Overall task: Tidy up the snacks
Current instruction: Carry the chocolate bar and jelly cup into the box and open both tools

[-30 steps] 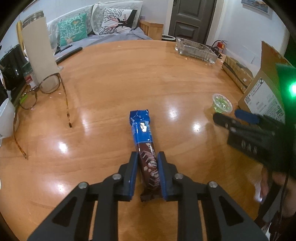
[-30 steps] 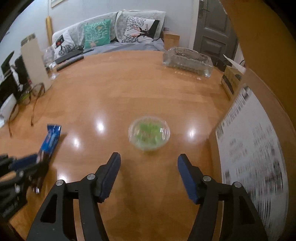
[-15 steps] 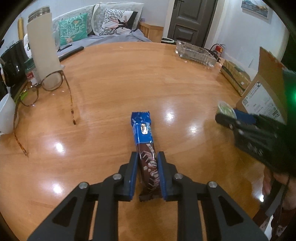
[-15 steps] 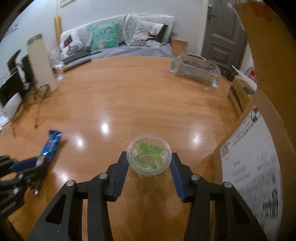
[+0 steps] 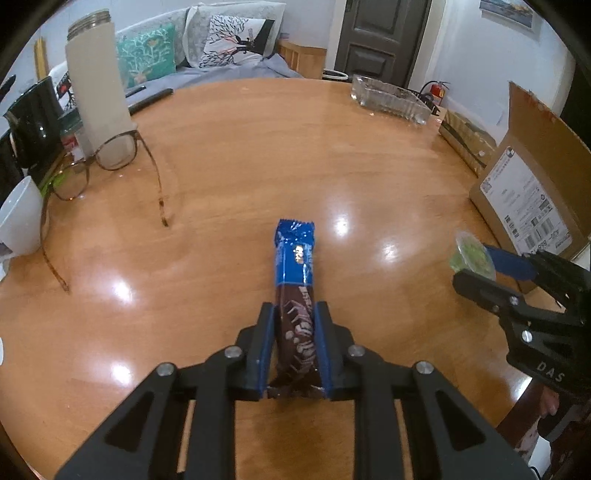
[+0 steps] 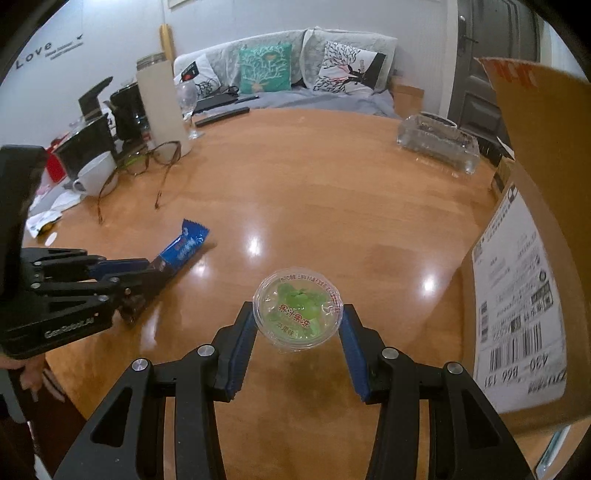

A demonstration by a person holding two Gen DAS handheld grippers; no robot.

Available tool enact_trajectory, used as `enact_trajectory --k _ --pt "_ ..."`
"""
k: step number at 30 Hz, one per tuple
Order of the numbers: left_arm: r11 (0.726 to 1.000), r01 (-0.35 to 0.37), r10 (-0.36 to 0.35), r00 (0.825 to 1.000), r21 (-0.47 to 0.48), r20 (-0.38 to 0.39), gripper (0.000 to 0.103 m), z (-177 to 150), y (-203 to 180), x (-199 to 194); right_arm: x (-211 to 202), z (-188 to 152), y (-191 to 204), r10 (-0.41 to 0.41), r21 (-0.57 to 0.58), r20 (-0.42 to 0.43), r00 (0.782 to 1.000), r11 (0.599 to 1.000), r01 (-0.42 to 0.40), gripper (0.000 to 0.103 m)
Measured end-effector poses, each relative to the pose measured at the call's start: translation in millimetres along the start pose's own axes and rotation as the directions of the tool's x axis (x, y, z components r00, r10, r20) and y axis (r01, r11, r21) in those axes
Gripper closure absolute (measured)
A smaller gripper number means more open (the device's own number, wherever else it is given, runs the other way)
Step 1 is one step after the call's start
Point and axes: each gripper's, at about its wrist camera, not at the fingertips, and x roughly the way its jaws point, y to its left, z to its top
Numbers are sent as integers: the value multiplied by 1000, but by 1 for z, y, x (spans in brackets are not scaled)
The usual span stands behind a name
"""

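Wooden table (image 5: pixel 258 155), both snacks gripped.

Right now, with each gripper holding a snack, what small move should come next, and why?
Probably carry the clear green jelly cup rightward over the open cardboard box: the right gripper already clamps it, and the box stands just beside it.

Table: round wooden table (image 6: pixel 332 192), glossy, with bright spots of reflected ceiling light.
Far side: grey sofa (image 6: pixel 295 66) with a teal cushion (image 6: pixel 264 70) and white cushions printed with black trees (image 5: pixel 236 40).
Far right: dark panelled door (image 5: pixel 376 37), small wooden side table (image 5: pixel 299 59) to its left.
Walls: white; framed picture (image 5: pixel 506 13) far right, "Love" lettering (image 6: pixel 33 53) far left.
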Motion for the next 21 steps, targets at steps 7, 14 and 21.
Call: enact_trajectory --k 7,14,21 --pt "997 -64 63 998 45 18 69 5 -13 10 2 -6 -6 23 22 -4 1000 1000 -23 62" --pt "992 -100 96 994 73 57 86 7 -19 14 2 -7 -11 31 28 7 1000 999 -31 62" --pt "993 -96 89 991 69 95 87 4 -18 -5 -12 -4 -1 48 -18 33 998 999 -47 62"
